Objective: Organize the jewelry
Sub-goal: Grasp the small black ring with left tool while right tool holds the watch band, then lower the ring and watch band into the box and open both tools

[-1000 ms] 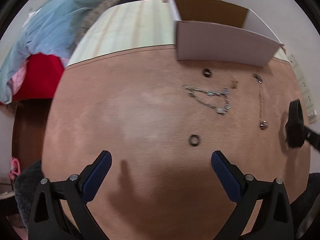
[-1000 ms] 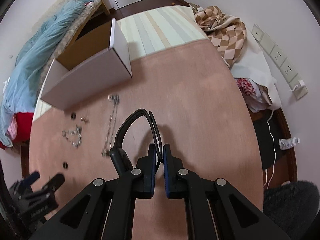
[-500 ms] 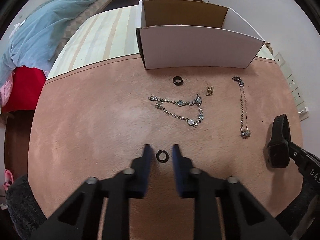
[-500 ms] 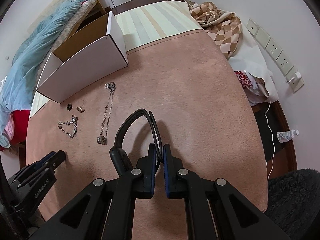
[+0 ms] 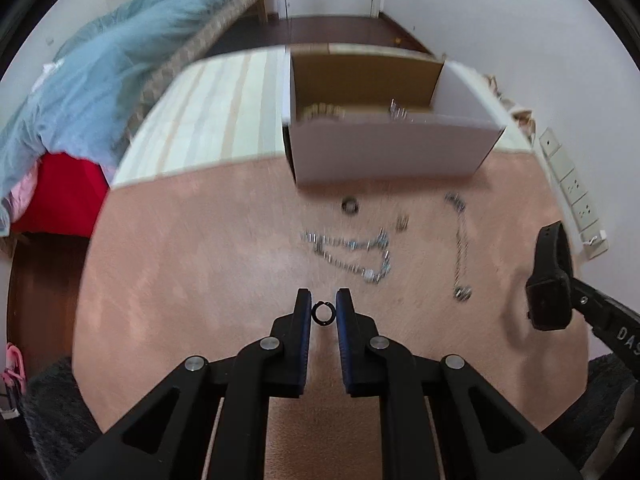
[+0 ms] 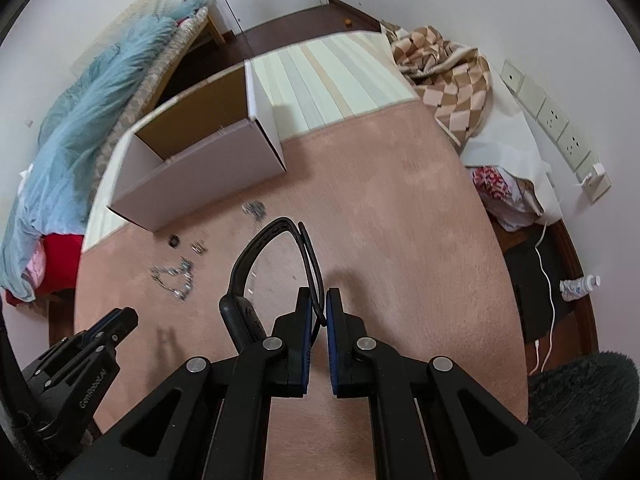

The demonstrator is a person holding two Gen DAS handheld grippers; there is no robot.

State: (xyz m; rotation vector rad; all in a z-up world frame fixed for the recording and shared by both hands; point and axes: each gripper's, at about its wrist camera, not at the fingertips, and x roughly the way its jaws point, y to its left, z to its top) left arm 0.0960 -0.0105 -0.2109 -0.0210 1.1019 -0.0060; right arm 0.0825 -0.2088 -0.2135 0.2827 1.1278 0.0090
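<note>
My left gripper [image 5: 322, 312] is shut on a small black ring [image 5: 322, 313] and holds it above the pink table [image 5: 200, 280]. My right gripper [image 6: 318, 312] is shut on the strap of a black watch [image 6: 256, 264], which also shows in the left wrist view [image 5: 550, 280]. On the table lie a second black ring [image 5: 350, 205], a silver bracelet [image 5: 352, 256], a small earring [image 5: 402, 222] and a silver chain [image 5: 461, 246]. An open white box [image 5: 392, 152] stands behind them with some jewelry inside.
A striped mat [image 5: 208, 116] lies left of the box. A blue blanket [image 5: 80, 92] covers the bed at left. A checkered cloth [image 6: 448, 76] and wall sockets [image 6: 552, 116] are at right. A dark furry cushion [image 6: 580, 408] sits at the lower right.
My left gripper closed on the near black ring and lifted it off the table, moving toward the box. My right gripper kept its hold on the watch.
</note>
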